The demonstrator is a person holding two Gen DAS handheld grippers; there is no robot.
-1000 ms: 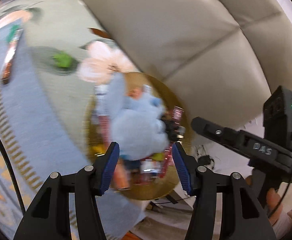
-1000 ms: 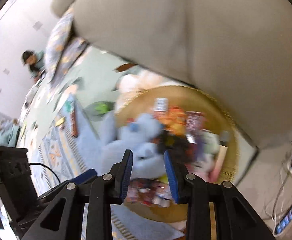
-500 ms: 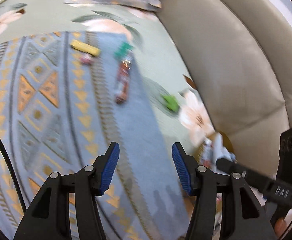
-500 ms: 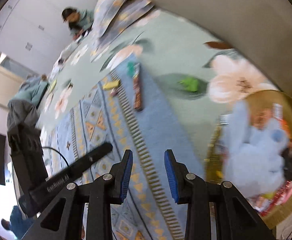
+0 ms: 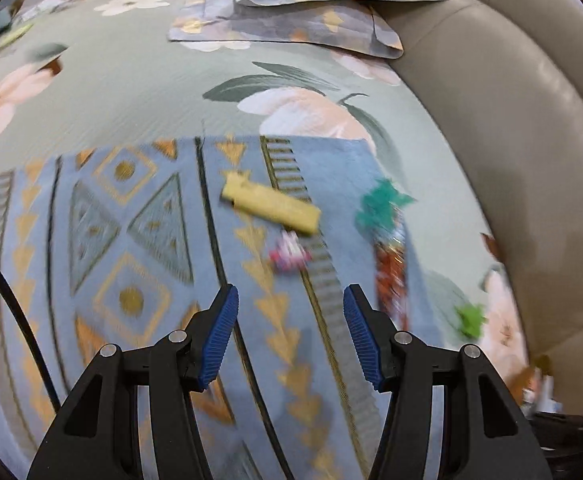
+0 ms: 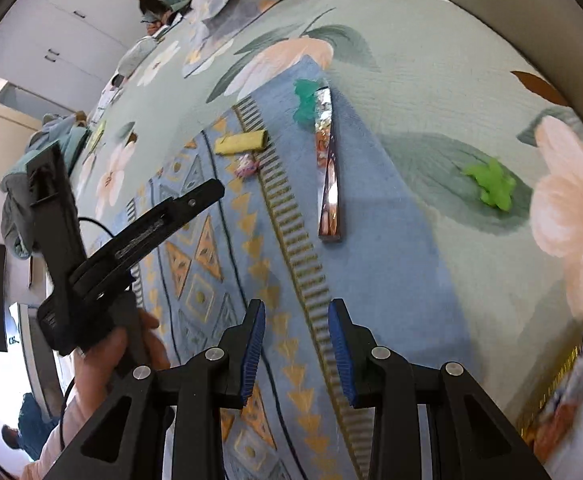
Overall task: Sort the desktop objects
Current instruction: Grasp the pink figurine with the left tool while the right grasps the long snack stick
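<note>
A yellow block (image 6: 242, 142), a small pink item (image 6: 246, 167) just beside it and a long foil packet (image 6: 328, 160) with a teal tuft lie on the blue patterned mat (image 6: 371, 248). A green scrap (image 6: 491, 184) sits right of it on the floral bedcover (image 6: 431, 60). Left gripper (image 5: 289, 334) and right gripper (image 6: 296, 350) hover with jaws apart, empty. Grey upholstery (image 5: 511, 140) borders the right; white cabinets (image 6: 51, 32) stand far off.

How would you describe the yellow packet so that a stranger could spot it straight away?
Find the blue patterned rug lying on the floral bedspread. Near its far edge lies a flat yellow packet, beside a tiny pink sweet; it is the only yellow oblong there.
</note>
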